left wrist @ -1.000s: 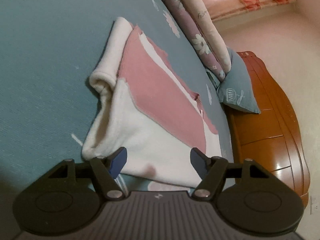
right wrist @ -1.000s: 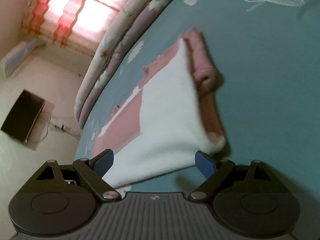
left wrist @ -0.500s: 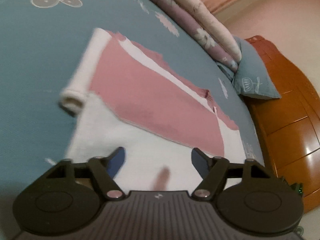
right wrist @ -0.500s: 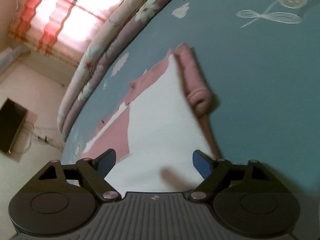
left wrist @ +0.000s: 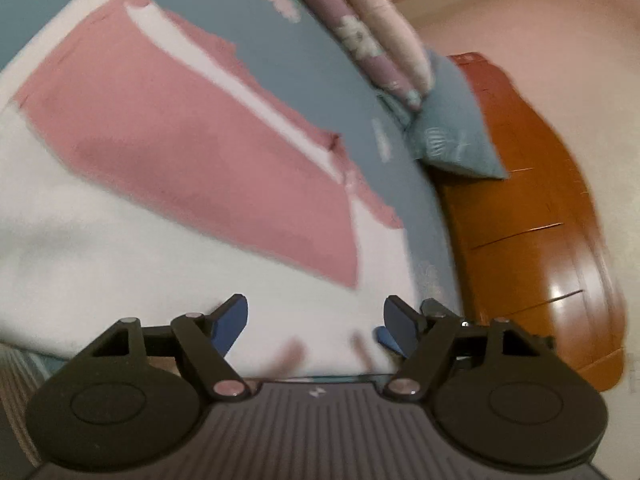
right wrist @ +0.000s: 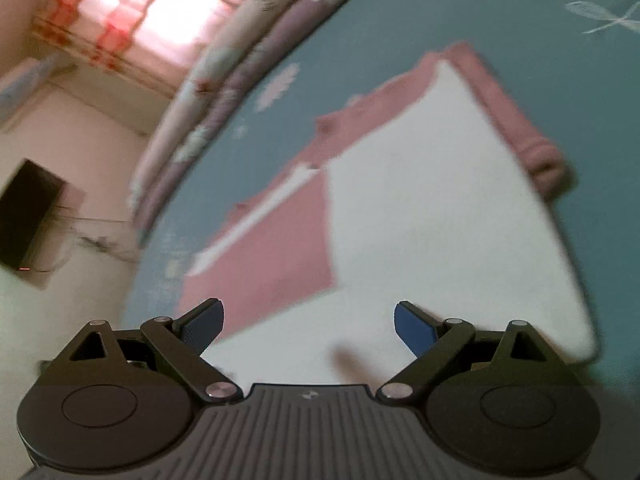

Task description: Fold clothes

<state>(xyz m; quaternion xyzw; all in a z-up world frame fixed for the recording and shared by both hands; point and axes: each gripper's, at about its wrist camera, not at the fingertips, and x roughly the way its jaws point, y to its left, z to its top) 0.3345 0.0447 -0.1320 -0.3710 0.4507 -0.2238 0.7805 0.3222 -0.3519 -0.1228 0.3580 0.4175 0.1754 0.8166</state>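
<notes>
Left wrist view: pink-and-white garment (left wrist: 168, 184) lay flat on the teal bedsheet (left wrist: 312, 64), filling the frame's left and centre (blurred). Left gripper (left wrist: 316, 322) stood wide, nothing pinched. Right wrist view: right gripper (right wrist: 308, 326), jaws just opening further, spread wide above the white panel, gripping nothing.

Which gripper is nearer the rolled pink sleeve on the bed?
Right. The right gripper hovers over the white hem, with the pink sleeve ahead to its right. The left gripper is over that hem too, sleeve out of view.
</notes>
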